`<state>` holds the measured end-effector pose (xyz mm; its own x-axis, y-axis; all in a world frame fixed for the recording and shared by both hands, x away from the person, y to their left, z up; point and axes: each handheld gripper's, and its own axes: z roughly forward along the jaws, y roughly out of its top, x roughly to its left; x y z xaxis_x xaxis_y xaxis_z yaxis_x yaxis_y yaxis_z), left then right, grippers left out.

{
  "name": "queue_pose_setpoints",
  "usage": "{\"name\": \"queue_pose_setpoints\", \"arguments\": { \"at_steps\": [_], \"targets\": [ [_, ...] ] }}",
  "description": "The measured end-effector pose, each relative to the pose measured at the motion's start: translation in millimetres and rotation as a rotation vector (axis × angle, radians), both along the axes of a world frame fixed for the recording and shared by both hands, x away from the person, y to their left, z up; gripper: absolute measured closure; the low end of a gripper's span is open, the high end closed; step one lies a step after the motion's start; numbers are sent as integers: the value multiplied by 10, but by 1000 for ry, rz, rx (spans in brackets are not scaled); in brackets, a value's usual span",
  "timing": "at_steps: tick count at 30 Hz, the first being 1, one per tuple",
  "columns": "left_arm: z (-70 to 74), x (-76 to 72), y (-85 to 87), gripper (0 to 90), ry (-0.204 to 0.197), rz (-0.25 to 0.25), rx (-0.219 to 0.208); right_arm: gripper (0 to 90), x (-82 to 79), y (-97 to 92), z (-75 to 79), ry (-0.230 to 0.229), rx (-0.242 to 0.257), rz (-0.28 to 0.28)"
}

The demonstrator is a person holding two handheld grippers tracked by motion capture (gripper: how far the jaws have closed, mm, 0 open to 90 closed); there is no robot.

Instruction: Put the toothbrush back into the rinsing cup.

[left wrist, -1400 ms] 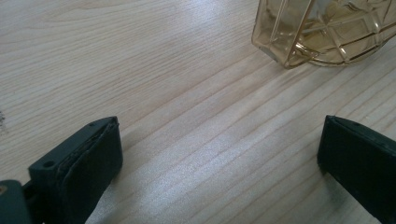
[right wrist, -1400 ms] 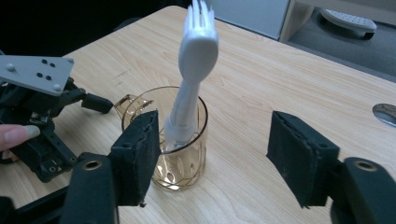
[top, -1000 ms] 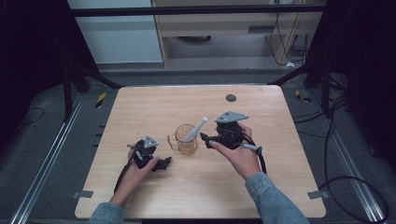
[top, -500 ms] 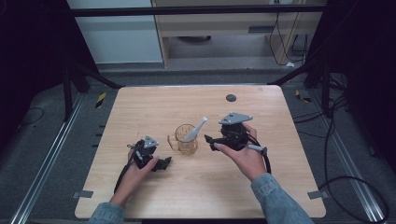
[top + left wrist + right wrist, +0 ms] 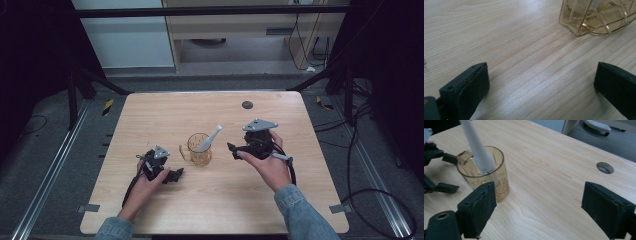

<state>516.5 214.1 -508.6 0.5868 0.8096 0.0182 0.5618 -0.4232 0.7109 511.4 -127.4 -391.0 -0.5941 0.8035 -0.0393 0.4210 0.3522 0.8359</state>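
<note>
An amber glass mug stands at the table's middle with a white utensil leaning out of it to the right. My left gripper rests low on the table just left of the mug, open, nothing between its jaws. In the left gripper view the mug's base lies ahead of the open gripper. My right gripper is held to the right of the mug, open and empty. In the right gripper view the mug and utensil sit beyond the left jaw of the open gripper.
The light wooden table has a round cable hole near its far edge, also seen as a grommet in the right gripper view. Dark floor, metal rails and cables surround the table. The left gripper shows beyond the mug.
My right gripper has drawn back a little to the right, away from the mug. The utensil stays in the mug. The left gripper has not moved.
</note>
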Motion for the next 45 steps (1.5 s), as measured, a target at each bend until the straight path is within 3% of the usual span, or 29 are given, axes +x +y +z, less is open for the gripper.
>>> {"name": "queue_pose_setpoints", "arguments": {
  "at_steps": [8,29,45],
  "targets": [
    [0,0,0,0,0,0,0,85,31,-175,-30,-8,-17,-32],
    [0,1,0,0,-1,-1,1,103,7,-446,-108,-31,-44,-110],
    [1,0,1,0,0,0,2,104,-47,-750,-212,-22,-62,-164]
  ]
}}
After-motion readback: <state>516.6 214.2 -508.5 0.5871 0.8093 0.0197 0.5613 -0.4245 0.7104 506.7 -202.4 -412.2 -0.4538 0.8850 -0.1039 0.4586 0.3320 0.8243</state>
